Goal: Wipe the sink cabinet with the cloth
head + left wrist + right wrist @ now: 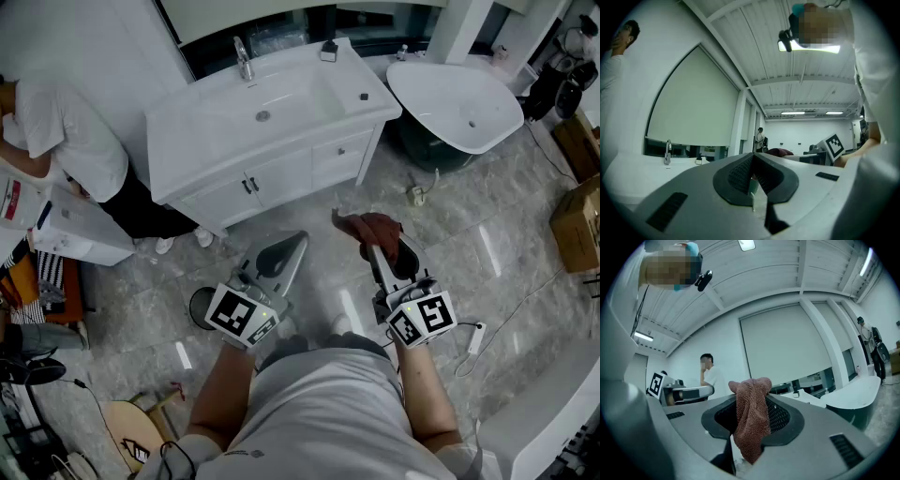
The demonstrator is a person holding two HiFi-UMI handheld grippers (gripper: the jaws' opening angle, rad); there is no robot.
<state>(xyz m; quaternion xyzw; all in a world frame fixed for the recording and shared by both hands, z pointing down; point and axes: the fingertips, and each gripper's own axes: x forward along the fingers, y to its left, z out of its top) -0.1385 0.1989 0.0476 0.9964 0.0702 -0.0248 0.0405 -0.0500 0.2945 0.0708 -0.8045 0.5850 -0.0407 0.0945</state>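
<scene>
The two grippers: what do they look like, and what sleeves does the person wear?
The left gripper and the right gripper are grey wedges, each with a white cube of black square markers. Claw pads are dark and textured. Short white sleeves.

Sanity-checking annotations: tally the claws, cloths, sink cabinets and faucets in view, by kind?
Left claw, right claw: 2
Cloth: 1
Sink cabinet: 1
Faucet: 1
Total: 5
</scene>
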